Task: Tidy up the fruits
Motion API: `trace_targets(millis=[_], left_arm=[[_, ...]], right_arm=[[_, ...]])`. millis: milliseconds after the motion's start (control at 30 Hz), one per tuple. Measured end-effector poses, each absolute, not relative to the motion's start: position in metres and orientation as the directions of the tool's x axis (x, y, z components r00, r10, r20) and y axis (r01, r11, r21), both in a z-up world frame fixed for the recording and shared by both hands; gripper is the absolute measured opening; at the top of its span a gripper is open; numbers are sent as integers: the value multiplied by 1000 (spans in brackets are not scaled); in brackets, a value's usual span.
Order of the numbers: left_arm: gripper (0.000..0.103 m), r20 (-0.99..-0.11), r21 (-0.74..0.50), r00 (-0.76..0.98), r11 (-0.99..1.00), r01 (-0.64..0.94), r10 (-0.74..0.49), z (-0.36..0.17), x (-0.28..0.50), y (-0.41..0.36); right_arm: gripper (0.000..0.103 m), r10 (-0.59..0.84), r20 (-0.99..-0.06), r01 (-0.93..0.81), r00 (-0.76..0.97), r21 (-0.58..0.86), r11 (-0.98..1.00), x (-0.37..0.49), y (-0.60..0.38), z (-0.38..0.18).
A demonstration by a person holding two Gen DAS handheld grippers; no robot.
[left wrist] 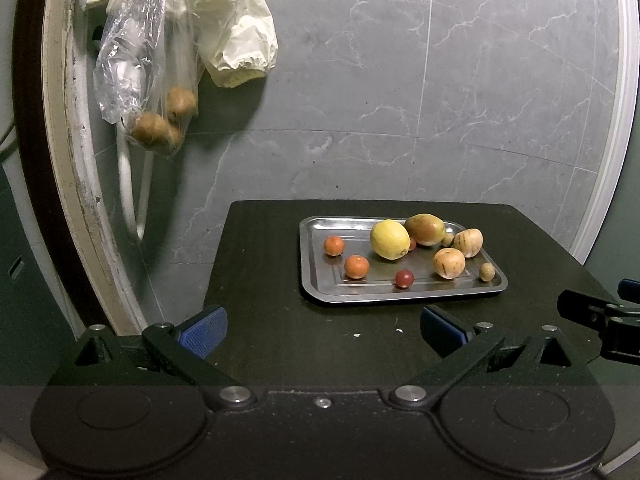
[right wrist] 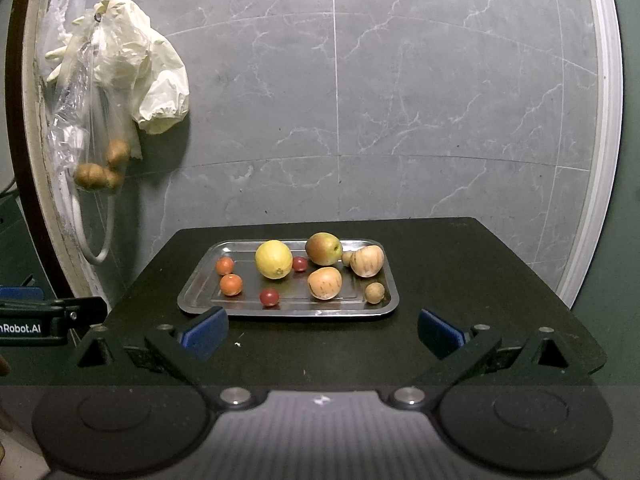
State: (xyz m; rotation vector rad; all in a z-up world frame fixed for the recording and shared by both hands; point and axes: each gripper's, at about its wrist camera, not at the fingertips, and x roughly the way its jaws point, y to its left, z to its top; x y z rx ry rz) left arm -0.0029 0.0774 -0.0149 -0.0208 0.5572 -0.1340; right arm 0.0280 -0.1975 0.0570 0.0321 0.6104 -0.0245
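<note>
A steel tray [left wrist: 316, 292] [right wrist: 192, 300] on a dark table holds a yellow lemon [left wrist: 389, 239] [right wrist: 273, 259], a green-red mango [left wrist: 425, 228] [right wrist: 323, 248], two pale striped fruits [left wrist: 449, 263] [right wrist: 325, 283], two small orange fruits [left wrist: 356, 266] [right wrist: 231, 284], small red fruits [left wrist: 404, 279] [right wrist: 269, 297] and small tan round ones [left wrist: 487, 271] [right wrist: 374, 292]. My left gripper [left wrist: 322, 330] is open and empty over the table, short of the tray. Just in front of the tray's near edge, my right gripper [right wrist: 322, 330] also stands open with nothing between its fingers.
The dark table [left wrist: 272, 264] [right wrist: 460, 272] stands against a grey marble wall [right wrist: 400, 100]. On the left hangs a clear plastic bag with brown fruits [left wrist: 160, 120] [right wrist: 100, 168], beside pale gloves [left wrist: 240, 40] [right wrist: 152, 80]. The other gripper shows at each view's edge [left wrist: 600, 316] [right wrist: 40, 316].
</note>
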Motion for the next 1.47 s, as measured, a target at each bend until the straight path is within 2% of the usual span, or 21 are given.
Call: trace_targets(millis=[1467], left_arm=[[102,-599,0,795,993,121,-97,-30,35,72]], right_arm=[[103,-53,-629,86,775,21,996,54,-190,41]])
